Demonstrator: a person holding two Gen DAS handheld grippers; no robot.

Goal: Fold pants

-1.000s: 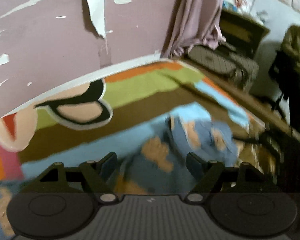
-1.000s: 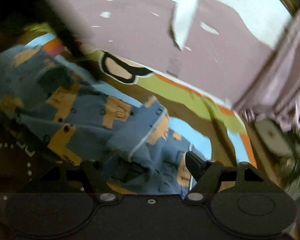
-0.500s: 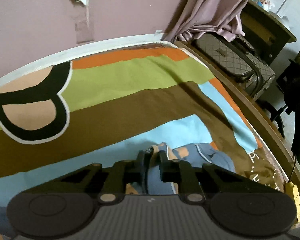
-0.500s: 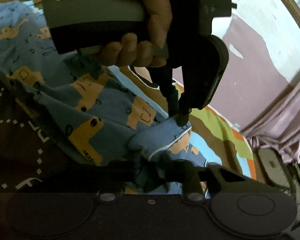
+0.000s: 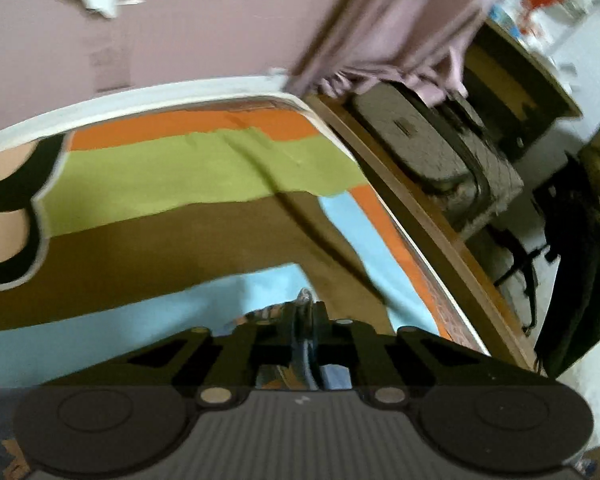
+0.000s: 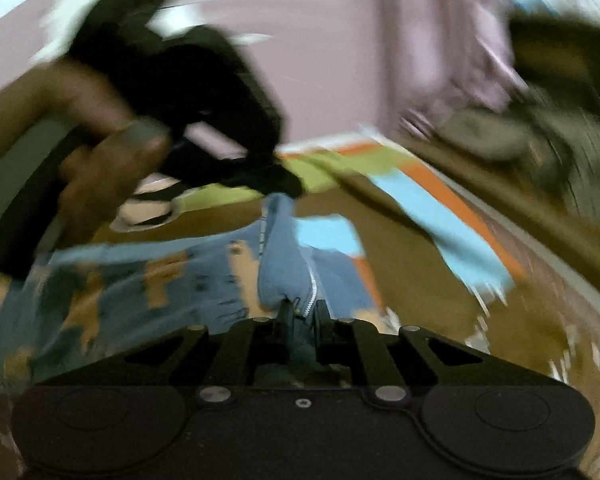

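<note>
Striped bedspread fills most of both views: orange, green, brown, light-blue bands, with a black-outlined cartoon shape at the left edge. Mauve wall behind it, curtain hanging at the bed corner, patterned suitcase on the floor beside the wooden bed rail.

Pants, blue with tan vehicle print, lie spread over the bed, bunched up toward both grippers. Right view is heavily motion-blurred.

Left hand grips its tool handle above the pants. Left gripper: fingers pinched narrow on a thin fold of the pants fabric, lifted off the blue band. Right gripper: fingers also narrow, clamping a white-stitched edge of the pants, right beside the left gripper's tip.
</note>
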